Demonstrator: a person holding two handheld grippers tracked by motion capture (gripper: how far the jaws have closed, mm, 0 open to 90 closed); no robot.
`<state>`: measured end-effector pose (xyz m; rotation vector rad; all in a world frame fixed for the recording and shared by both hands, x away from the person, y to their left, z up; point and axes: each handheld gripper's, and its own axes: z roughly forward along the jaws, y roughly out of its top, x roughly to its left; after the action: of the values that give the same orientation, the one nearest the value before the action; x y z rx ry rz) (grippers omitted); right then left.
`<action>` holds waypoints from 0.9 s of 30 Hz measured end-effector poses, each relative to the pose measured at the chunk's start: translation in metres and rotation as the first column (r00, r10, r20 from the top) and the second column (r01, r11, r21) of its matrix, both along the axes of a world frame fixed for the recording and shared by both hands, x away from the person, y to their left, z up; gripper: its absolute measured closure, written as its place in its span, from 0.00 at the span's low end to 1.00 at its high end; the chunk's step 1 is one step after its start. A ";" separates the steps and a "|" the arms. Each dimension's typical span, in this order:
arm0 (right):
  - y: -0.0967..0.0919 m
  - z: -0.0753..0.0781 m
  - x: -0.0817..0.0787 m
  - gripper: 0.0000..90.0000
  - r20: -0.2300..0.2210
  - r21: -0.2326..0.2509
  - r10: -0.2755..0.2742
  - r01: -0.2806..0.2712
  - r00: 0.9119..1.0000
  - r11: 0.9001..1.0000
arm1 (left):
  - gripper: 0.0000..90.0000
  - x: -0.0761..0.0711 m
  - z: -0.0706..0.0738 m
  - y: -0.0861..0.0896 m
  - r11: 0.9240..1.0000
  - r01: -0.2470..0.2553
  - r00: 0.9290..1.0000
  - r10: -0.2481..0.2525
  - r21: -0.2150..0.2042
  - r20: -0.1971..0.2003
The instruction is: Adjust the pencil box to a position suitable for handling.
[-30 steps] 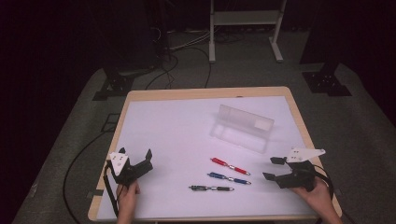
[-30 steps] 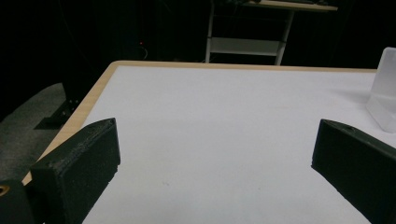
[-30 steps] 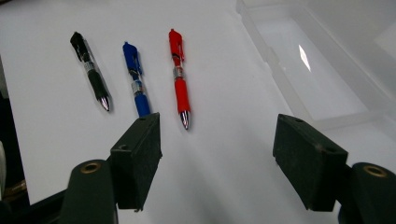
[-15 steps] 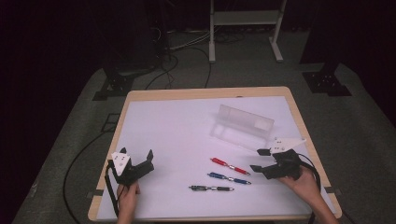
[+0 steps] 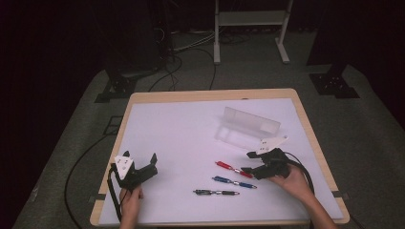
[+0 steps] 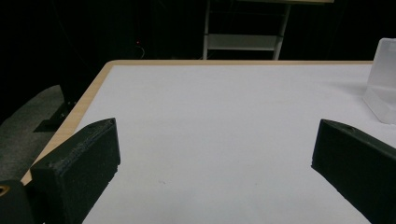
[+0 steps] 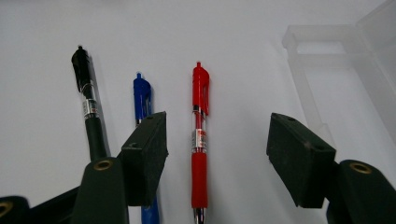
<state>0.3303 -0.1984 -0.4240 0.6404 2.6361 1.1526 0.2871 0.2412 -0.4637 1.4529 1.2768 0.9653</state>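
— Looking over the table (image 5: 181,119), what is found in the clear case (image 5: 246,125)?

— Nothing is seen inside; it lies open, far of the pens.

— Which gripper is nearer to the red pen (image 7: 200,140)?

— The right gripper (image 7: 217,158). Its jaws have just been closing a little but are apart, untouching, and the pen is lined up lengthwise between them. The left gripper (image 5: 143,171) is held wide open, well apart at the left.

Overhead view, two low table-level views
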 end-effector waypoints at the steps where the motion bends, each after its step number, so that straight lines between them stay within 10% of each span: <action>1: 0.000 0.000 0.000 0.42 0.000 0.000 0.000 0.000 1.000 1.000 | 0.00 0.000 0.000 0.000 1.000 0.000 1.000 0.000 0.000 0.000; 27: 0.032 -0.029 0.014 0.68 -0.056 -0.061 0.041 -0.044 0.998 0.997 | 0.00 0.000 0.000 0.001 1.000 0.010 1.000 -0.010 -0.011 -0.006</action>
<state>0.3447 -0.1667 -0.4529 0.6151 2.7321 1.0742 0.2874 0.2424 -0.4638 1.4532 1.2763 0.9463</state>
